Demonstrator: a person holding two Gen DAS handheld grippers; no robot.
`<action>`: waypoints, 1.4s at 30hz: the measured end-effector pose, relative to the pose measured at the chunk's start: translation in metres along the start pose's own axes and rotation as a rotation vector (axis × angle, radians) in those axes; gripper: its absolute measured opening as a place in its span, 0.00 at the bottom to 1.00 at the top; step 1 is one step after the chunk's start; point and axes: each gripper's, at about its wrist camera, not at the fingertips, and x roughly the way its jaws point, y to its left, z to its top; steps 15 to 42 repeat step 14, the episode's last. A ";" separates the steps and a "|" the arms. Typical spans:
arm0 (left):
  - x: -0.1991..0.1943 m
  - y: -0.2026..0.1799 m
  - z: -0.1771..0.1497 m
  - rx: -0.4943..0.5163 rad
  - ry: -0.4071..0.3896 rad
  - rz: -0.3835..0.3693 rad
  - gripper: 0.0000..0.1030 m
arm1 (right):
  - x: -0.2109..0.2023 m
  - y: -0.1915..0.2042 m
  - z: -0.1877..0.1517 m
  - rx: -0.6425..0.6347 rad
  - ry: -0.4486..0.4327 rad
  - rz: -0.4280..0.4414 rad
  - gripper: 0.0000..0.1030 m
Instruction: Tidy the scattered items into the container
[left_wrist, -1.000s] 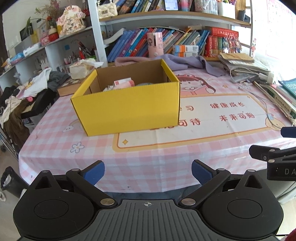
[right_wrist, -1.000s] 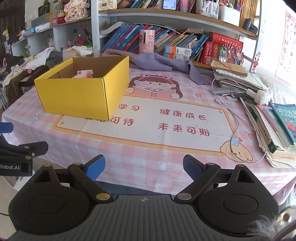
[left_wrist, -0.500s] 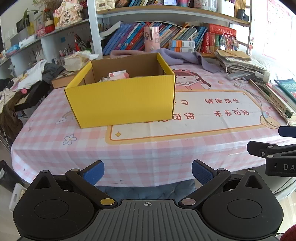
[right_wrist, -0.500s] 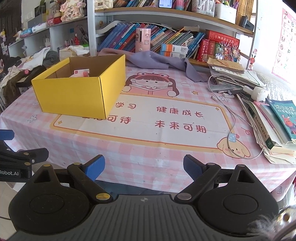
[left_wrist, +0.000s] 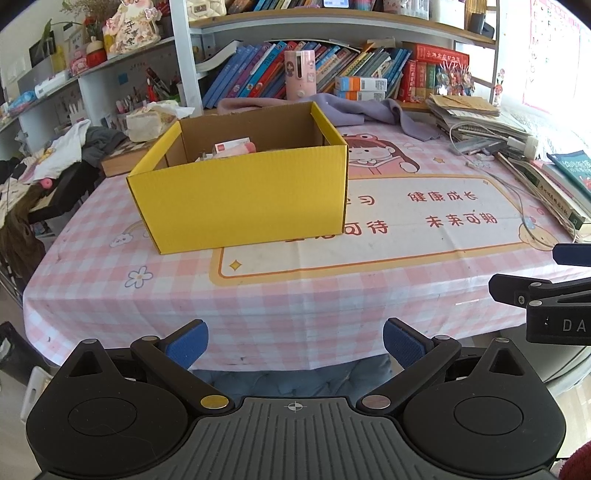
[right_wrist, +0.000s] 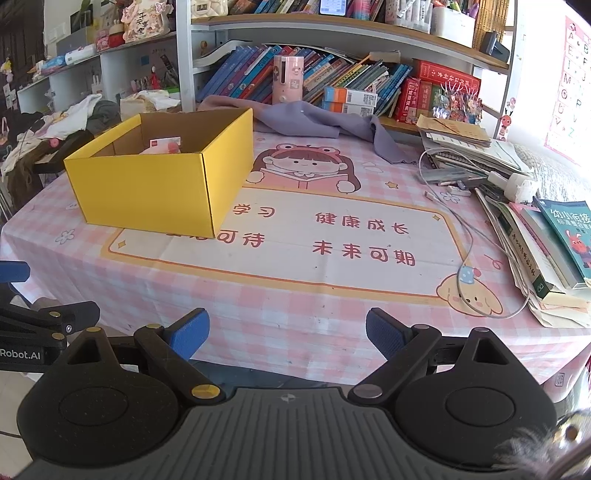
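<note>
Yellow box (left_wrist: 240, 199): ahead and left of both grippers, pink items inside
Left gripper (left_wrist: 295, 341): spread wide, grasping nothing
Right gripper (right_wrist: 288, 332): spread wide, grasping nothing

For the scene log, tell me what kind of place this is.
Probably a child's study corner at home: shelves packed with colourful children's books, a pink checked cartoon tablecloth, and a pile of clothes beside the table.

Open-topped yellow corrugated cardboard box (left_wrist: 240, 199) blocking the table's left half, stacked books and white cable (right_wrist: 469, 236) crowding the right edge, pink checked tablecloth (right_wrist: 332, 306) lying bare between.
</note>
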 end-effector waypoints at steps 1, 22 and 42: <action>0.000 0.000 0.000 0.000 -0.001 -0.002 0.99 | 0.000 0.000 0.000 0.000 0.000 0.000 0.90; 0.002 -0.003 0.003 0.007 -0.005 -0.028 0.99 | 0.004 -0.003 0.002 0.009 0.003 -0.006 0.90; 0.002 -0.003 0.003 0.007 -0.005 -0.028 0.99 | 0.004 -0.003 0.002 0.009 0.003 -0.006 0.90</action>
